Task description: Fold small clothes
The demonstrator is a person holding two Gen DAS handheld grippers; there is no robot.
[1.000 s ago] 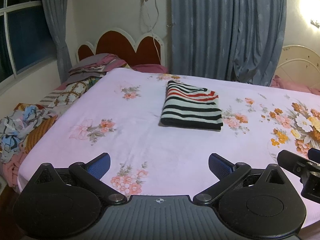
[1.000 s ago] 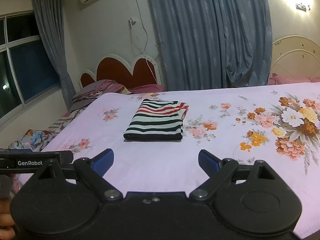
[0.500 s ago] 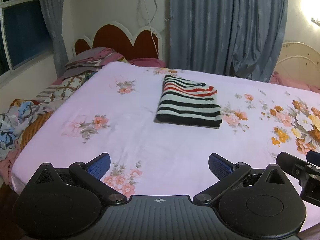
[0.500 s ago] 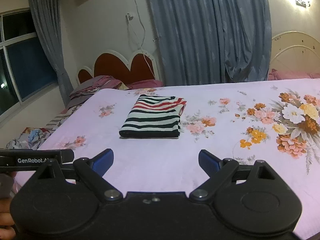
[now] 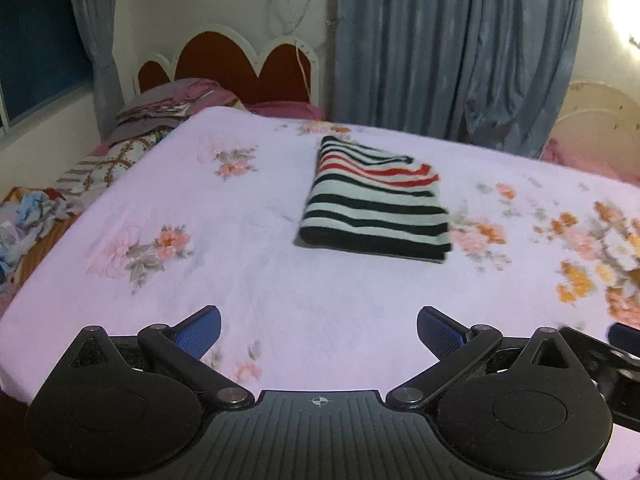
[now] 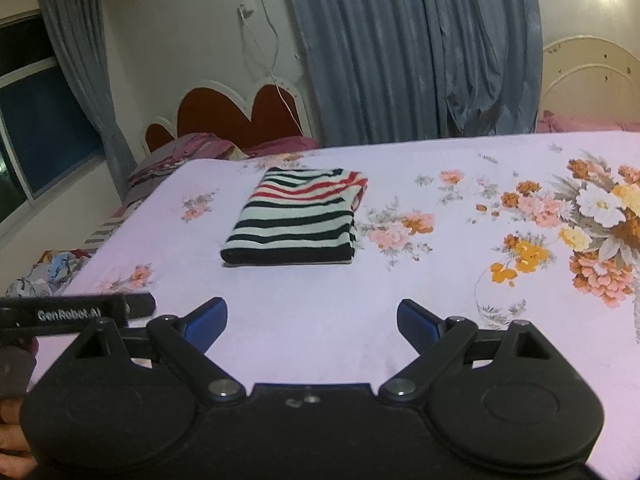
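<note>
Both tongs are mine, one in each hand, and both stand with jaws spread wide and nothing between the pads. Left gripper (image 5: 319,330): seen from its own camera, its two blue pads (image 5: 199,333) hang over the near part of the bed, above bare sheet, touching no cloth. Right gripper (image 6: 312,322): likewise spread, its blue pads (image 6: 208,324) over bare sheet near the bed's front edge; in its view the body of my left tool, lettered "GenRobot.AI", shows at the left edge, and in the left view part of my right tool shows at the lower right, so the two are held side by side. Folded striped garment (image 5: 376,200): a small piece in black, white and red stripes, already folded to a neat rectangle, lying flat on the middle of the bed, well ahead of both pairs of pads and apart from them. Bed sheet (image 5: 260,280): pale pink with printed flowers, a large bouquet print toward the right side. Loose clothes (image 5: 28,216): a heap of patterned cloth off the left edge of the bed, lower than the mattress. Red headboard (image 6: 240,116): scalloped, with white trim, at the far left, with pillows or bedding before it. Grey-blue curtains (image 6: 400,48): hanging behind the bed.
</note>
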